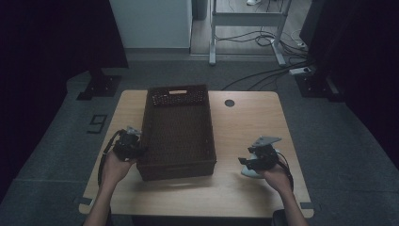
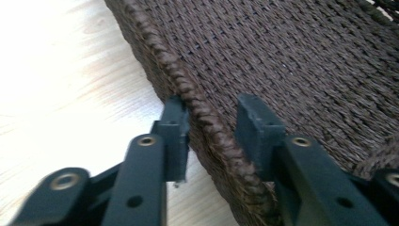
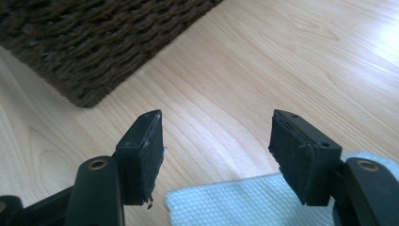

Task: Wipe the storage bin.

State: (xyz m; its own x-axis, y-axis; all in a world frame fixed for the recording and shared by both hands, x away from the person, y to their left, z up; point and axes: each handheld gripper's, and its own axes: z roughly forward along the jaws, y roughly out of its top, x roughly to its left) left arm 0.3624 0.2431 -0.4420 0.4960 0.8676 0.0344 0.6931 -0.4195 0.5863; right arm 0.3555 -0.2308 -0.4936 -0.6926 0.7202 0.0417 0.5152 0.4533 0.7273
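The left claw [image 2: 211, 127] is clamped on the braided left rim of the dark woven basket [image 1: 179, 132], near its front corner in the middle of the tabletop [image 1: 244, 132]. Lift or drag gently, since a one-sided grip lets the basket tip. The right claw [image 3: 216, 155] stands open and empty above a pale cloth [image 3: 235, 202] — close on it squarely. The pale wood tabletop stands on grey floor, among dark curtains and trailing cables.

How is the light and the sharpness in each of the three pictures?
High view: dim, the surroundings almost black, the woven basket dark. Left gripper view: the table washed out by glare, the basket rim sharp. Right gripper view: bright, the far table corner glaring, the white cloth clear.
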